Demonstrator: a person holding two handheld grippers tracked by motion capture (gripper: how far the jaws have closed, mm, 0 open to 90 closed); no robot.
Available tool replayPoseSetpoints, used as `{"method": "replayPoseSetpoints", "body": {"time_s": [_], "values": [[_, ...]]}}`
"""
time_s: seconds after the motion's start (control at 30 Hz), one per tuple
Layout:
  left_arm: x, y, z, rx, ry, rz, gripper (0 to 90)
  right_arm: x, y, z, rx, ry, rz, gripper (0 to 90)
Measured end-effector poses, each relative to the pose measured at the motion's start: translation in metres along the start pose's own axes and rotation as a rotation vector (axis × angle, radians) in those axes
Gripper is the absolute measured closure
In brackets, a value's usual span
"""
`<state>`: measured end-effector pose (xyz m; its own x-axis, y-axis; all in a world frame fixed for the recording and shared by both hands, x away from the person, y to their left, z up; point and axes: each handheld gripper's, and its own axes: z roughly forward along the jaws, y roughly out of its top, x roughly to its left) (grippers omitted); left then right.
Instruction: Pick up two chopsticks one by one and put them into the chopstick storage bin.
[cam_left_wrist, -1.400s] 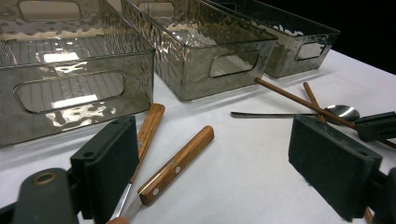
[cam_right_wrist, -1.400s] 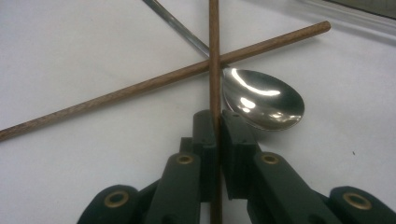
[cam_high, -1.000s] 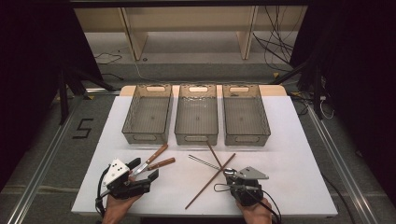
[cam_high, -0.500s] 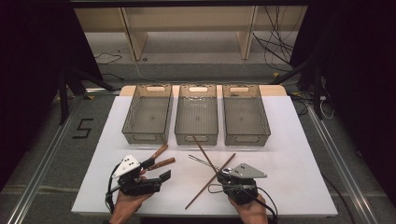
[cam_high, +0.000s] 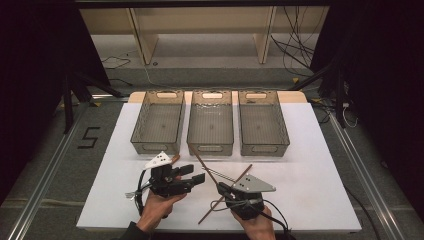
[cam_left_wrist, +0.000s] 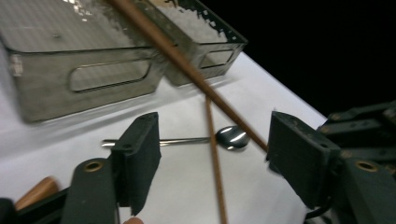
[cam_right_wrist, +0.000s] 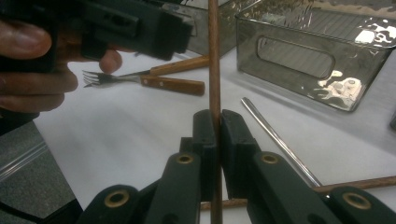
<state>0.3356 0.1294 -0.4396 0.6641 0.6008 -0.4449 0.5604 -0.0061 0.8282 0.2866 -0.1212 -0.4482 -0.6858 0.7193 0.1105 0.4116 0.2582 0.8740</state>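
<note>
Near the front of the surface (cam_high: 310, 150), the right gripper (cam_right_wrist: 217, 122) had its jaws clamped on a raised chopstick (cam_right_wrist: 214, 60). The left gripper (cam_left_wrist: 212, 154), jaws just closing but still apart, should square up before pinching it.

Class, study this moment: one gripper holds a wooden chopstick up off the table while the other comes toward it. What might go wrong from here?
1. The right gripper pinches the chopstick near one end, so the long free end could swing or slip.
2. The left gripper, jaws open and just closing, could knock the raised chopstick rather than catch it.
3. The spoon and second chopstick lie right beneath and could get pushed.
</note>
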Motion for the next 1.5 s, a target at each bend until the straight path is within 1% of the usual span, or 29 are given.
{"method": "replayPoseSetpoints", "body": {"time_s": [0.03, 0.07, 0.13, 0.17, 0.2, 0.23, 0.27, 0.3, 0.33, 0.5, 0.53, 0.57, 0.6, 0.67, 0.77, 0.83, 0.9, 0.93, 1.0, 1.03, 1.1, 1.13, 1.17, 1.27, 1.33, 1.37, 1.4, 1.43, 1.5], "values": [[0.0, 0.001, 0.002, 0.001, -0.01, -0.006, 38.6, 0.001, -0.001, 0.001, -0.005, 0.001, -0.004, 85.4], [-0.001, 0.002, 0.004, 0.003, -0.02, -0.008, 38.6, 0.001, -0.001, 0.001, -0.005, 0.001, -0.004, 85.4], [-0.002, 0.004, 0.007, 0.011, -0.04, -0.007, 43.6, 0.003, -0.001, 0.002, -0.012, 0.004, -0.006, 85.5], [-0.003, 0.005, 0.009, 0.012, -0.053, -0.02, 43.6, 0.003, -0.001, 0.002, -0.012, 0.004, -0.006, 85.5], [-0.003, 0.006, 0.01, 0.014, -0.067, -0.03, 47.5, 0.004, -0.001, 0.002, -0.02, 0.01, -0.008, 85.4], [-0.003, 0.006, 0.012, 0.017, -0.078, -0.034, 47.5, 0.004, -0.001, 0.002, -0.02, 0.01, -0.008, 85.4], [-0.003, 0.007, 0.012, 0.017, -0.08, -0.037, 51.8, 0.005, -0.001, 0.002, -0.028, 0.007, -0.008, 85.4], [-0.003, 0.007, 0.013, 0.013, -0.084, -0.037, 51.8, 0.005, -0.001, 0.002, -0.028, 0.007, -0.008, 85.4], [-0.003, 0.008, 0.013, 0.011, -0.089, -0.041, 54.1, 0.005, -0.001, 0.002, -0.029, 0.007, -0.018, 85.4], [0.002, 0.008, 0.013, 0.007, -0.123, -0.071, 63.6, 0.005, -0.001, 0.0, -0.05, 0.016, -0.013, 85.4], [0.002, 0.008, 0.013, 0.005, -0.127, -0.076, 67.7, 0.006, -0.001, 0.0, -0.059, 0.021, -0.018, 85.4], [0.003, 0.008, 0.013, 0.005, -0.13, -0.079, 67.7, 0.006, -0.001, 0.0, -0.059, 0.021, -0.018, 85.4], [0.003, 0.007, 0.013, 0.001, -0.133, -0.084, 70.0, 0.007, -0.001, 0.0, -0.061, 0.02, -0.018, 85.4], [0.005, 0.007, 0.013, -0.001, -0.16, -0.103, 73.0, 0.007, -0.002, -0.001, -0.061, 0.023, -0.024, 85.4], [0.006, 0.008, 0.013, -0.002, -0.195, -0.125, 78.4, 0.007, -0.003, 0.0, -0.062, 0.031, -0.018, 85.4], [0.006, 0.008, 0.013, -0.002, -0.216, -0.135, 79.6, 0.006, -0.005, 0.001, -0.068, 0.036, -0.018, 85.3], [0.006, 0.008, 0.012, -0.003, -0.247, -0.147, 83.7, 0.007, -0.006, 0.001, -0.069, 0.041, -0.016, 84.6], [0.005, 0.009, 0.012, -0.004, -0.259, -0.154, 84.2, 0.007, -0.006, 0.001, -0.072, 0.042, -0.015, 84.3], [0.003, 0.01, 0.011, -0.002, -0.259, -0.144, 84.4, 0.007, -0.006, 0.001, -0.076, 0.045, -0.013, 83.1], [0.002, 0.01, 0.01, -0.002, -0.263, -0.139, 84.6, 0.006, -0.005, 0.0, -0.082, 0.06, -0.009, 72.7], [0.002, 0.012, 0.009, -0.009, -0.271, -0.147, 84.6, 0.004, -0.004, -0.003, -0.095, 0.081, 0.005, 63.4], [0.003, 0.013, 0.008, -0.003, -0.266, -0.134, 84.6, 0.004, -0.004, -0.003, -0.095, 0.081, 0.005, 63.4], [0.004, 0.014, 0.006, -0.003, -0.26, -0.128, 84.7, 0.003, -0.003, -0.005, -0.107, 0.087, 0.008, 59.0], [0.011, 0.021, 0.002, -0.005, -0.236, -0.132, 84.7, -0.003, -0.002, -0.011, -0.119, 0.094, 0.023, 50.5], [0.016, 0.026, -0.002, -0.01, -0.214, -0.132, 84.6, -0.008, -0.003, -0.015, -0.123, 0.082, 0.029, 47.5], [0.018, 0.028, -0.004, -0.011, -0.205, -0.126, 84.6, -0.013, -0.005, -0.018, -0.128, 0.074, 0.043, 44.8], [0.02, 0.031, -0.005, -0.016, -0.195, -0.126, 84.6, -0.013, -0.005, -0.018, -0.128, 0.074, 0.043, 44.8], [0.023, 0.034, -0.007, -0.017, -0.186, -0.119, 84.6, -0.016, -0.007, -0.02, -0.127, 0.068, 0.045, 43.8], [0.026, 0.04, -0.01, -0.015, -0.169, -0.11, 84.6, -0.022, -0.011, -0.024, -0.128, 0.047, 0.046, 41.9]]}}
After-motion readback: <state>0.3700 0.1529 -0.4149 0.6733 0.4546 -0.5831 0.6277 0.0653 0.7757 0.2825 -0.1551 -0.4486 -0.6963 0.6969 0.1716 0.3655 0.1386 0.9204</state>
